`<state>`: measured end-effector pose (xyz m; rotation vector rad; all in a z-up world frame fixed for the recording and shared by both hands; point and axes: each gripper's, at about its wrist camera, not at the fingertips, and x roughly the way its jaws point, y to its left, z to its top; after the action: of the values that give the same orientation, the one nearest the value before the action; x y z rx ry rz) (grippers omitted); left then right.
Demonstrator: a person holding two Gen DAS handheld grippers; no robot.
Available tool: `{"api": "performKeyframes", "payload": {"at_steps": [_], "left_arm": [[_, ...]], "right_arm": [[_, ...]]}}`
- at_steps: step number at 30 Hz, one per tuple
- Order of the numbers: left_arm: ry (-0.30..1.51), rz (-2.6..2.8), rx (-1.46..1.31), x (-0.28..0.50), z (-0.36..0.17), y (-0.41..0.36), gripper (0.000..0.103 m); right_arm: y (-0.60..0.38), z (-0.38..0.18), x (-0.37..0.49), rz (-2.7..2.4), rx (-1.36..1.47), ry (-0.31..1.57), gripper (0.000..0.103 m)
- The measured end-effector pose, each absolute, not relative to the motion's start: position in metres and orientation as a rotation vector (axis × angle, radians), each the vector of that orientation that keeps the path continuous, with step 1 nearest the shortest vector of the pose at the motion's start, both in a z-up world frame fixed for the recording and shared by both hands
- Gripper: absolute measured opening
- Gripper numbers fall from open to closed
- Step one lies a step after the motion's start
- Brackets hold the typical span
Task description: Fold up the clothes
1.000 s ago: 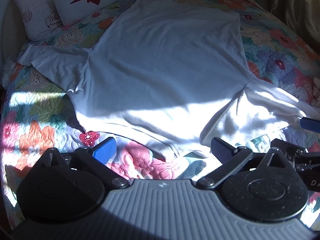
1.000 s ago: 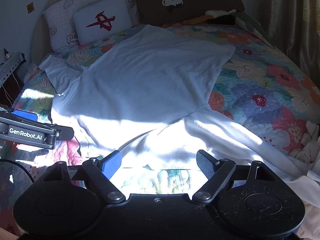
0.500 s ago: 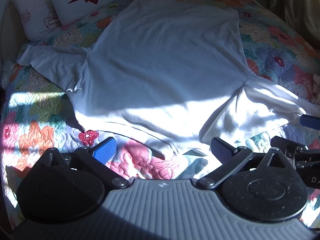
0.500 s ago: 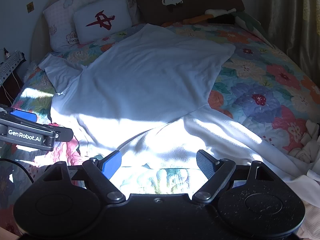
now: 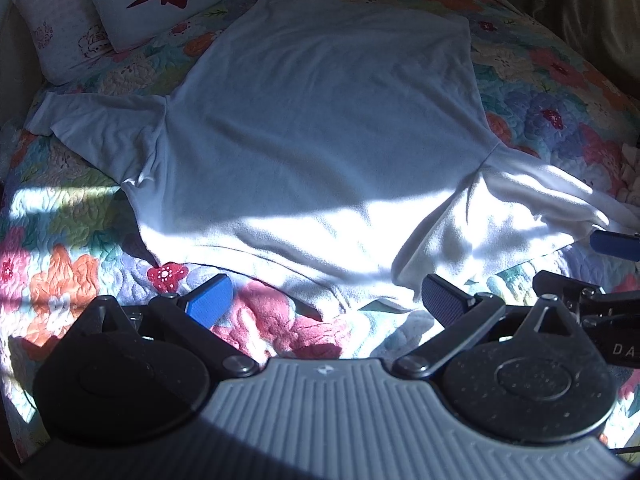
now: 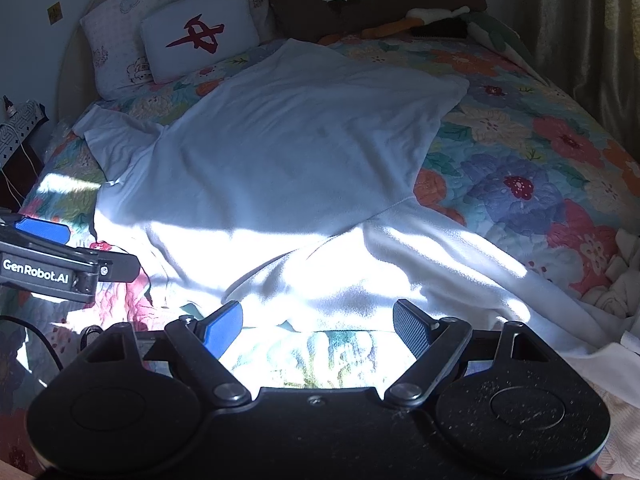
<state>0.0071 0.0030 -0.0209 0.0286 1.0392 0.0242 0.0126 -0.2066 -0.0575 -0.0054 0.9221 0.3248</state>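
T-shirt [image 5: 320,128] flat beyond both parted jaws

Right sleeve of the white T-shirt [image 5: 320,120] is running out past the right edge, right of the left gripper's [image 5: 326,300] jaws, end cut off. Right gripper [image 5: 612,240] is showing only one blue pad and part of the body at that edge. Neckline just ahead of the jaws is washing out in sun glare, detail unreadable. In the right wrist view, the left gripper [image 6: 44,230] is getting clipped by the left edge, far left of the jaws. Brown pillow [image 6: 400,0] top is getting cropped. Crumpled white cloth [image 6: 616,288] is partly off frame, item unclear.
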Motion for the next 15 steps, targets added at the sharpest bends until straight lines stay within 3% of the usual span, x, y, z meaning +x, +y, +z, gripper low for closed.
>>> {"api": "performKeyframes", "payload": {"at_steps": [6,15], "left_arm": [[0.937,-0.053,0.025,0.02,-0.024,-0.008,0.103],[0.894,-0.306,0.178,0.058,-0.063,-0.092,0.096]], "right_arm": [[-0.237,-0.081,0.016,0.287,0.068,0.907,0.086],[-0.33,-0.113,0.018,0.016,0.291,0.935,0.086]]}}
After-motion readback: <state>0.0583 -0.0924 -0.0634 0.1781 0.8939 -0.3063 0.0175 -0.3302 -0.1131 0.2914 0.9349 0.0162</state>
